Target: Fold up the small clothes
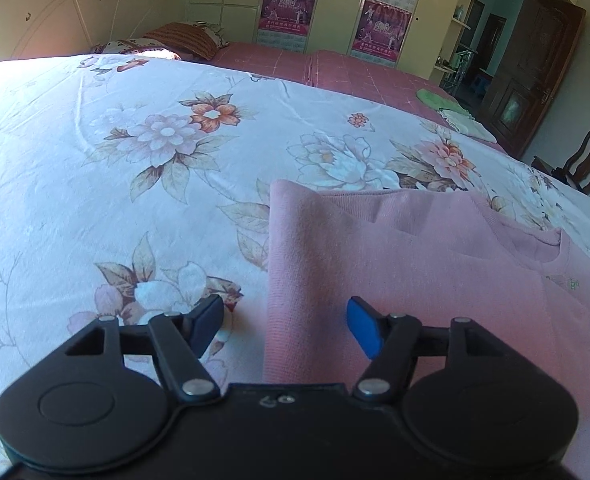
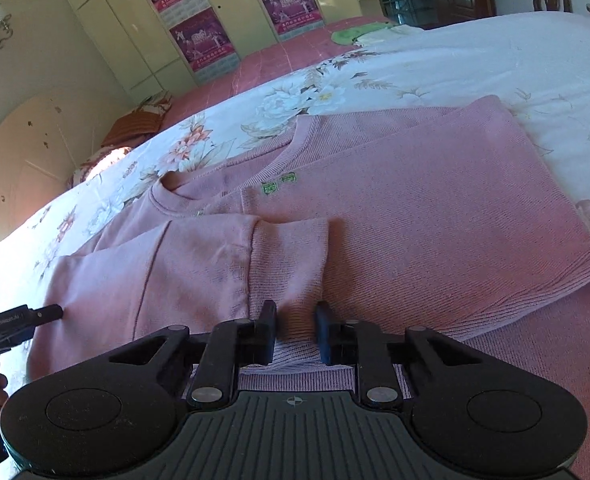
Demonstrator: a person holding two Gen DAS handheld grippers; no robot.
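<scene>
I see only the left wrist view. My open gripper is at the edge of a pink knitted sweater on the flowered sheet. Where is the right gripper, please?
Observer: The right gripper is at the ribbed cuff of the pink knitted sweater, with its jaws narrowly apart and not pinching.
Operator: Does that sleeve lie across the body?
Observer: Yes. The folded sleeve lies flat across the chest, and its cuff ends just below two small green embroidered marks.
Operator: How does my left gripper look from there?
Observer: Of the left gripper, one black finger shows at the sleeve's shoulder end.
</scene>
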